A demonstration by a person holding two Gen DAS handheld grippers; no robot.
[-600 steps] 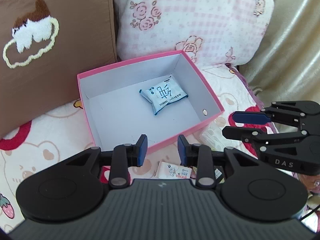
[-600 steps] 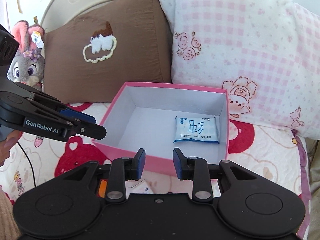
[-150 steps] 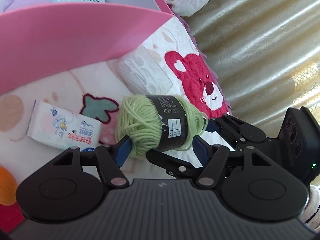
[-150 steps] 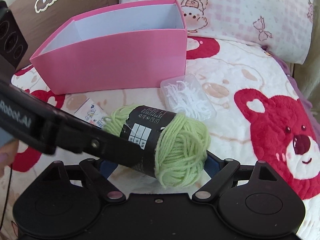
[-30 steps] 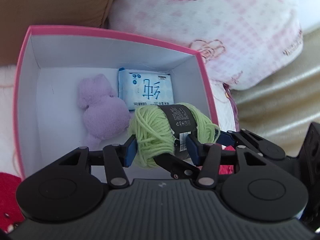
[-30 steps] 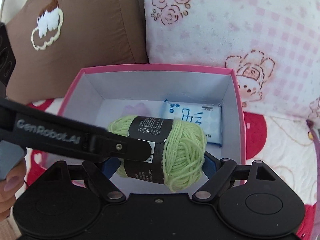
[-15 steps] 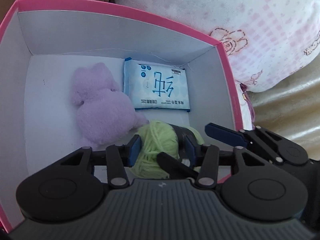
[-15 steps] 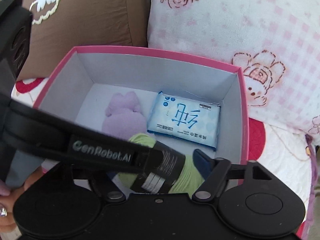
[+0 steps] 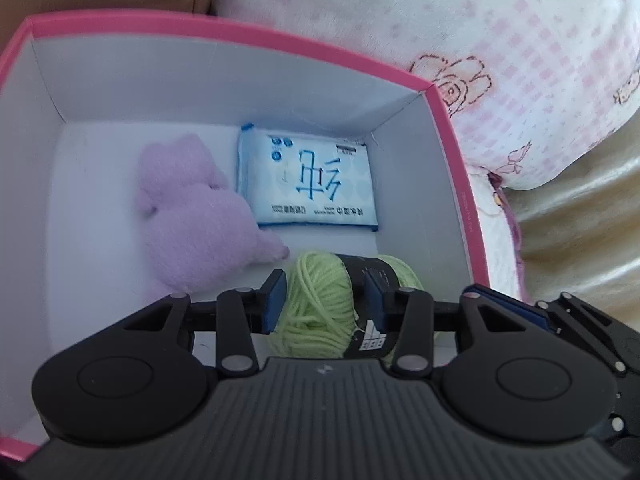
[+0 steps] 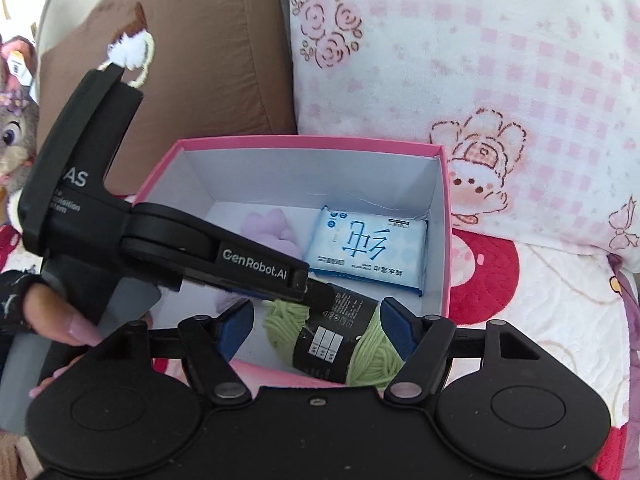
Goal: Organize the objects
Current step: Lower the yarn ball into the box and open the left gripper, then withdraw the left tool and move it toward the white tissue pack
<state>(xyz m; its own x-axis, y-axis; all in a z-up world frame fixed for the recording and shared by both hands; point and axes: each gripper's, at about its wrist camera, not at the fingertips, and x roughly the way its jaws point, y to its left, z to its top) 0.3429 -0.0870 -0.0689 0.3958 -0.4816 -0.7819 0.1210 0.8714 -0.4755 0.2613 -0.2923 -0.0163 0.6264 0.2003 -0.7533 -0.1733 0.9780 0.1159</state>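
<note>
A pink box [image 9: 456,168] with a white inside holds a purple plush [image 9: 192,220], a blue tissue pack [image 9: 308,184] and a green yarn ball [image 9: 320,308] with a black label. The yarn lies on the box floor at the near right corner. My left gripper [image 9: 326,302] is above it, jaws apart, not pressing it. My right gripper [image 10: 316,330] is open wide around the yarn [image 10: 372,352] without touching. The box [image 10: 446,240], plush [image 10: 272,226] and tissue pack [image 10: 368,248] also show in the right wrist view.
A pink checked pillow [image 10: 480,80] and a brown pillow [image 10: 200,60] stand behind the box. A grey rabbit toy [image 10: 12,136] sits at far left. A beige curtain [image 9: 580,220] hangs at the right. The bedspread [image 10: 540,300] has red bear prints.
Both grippers carried the yarn over the box and lowered it inside. Their jaws have opened and the yarn now rests on the box floor.
</note>
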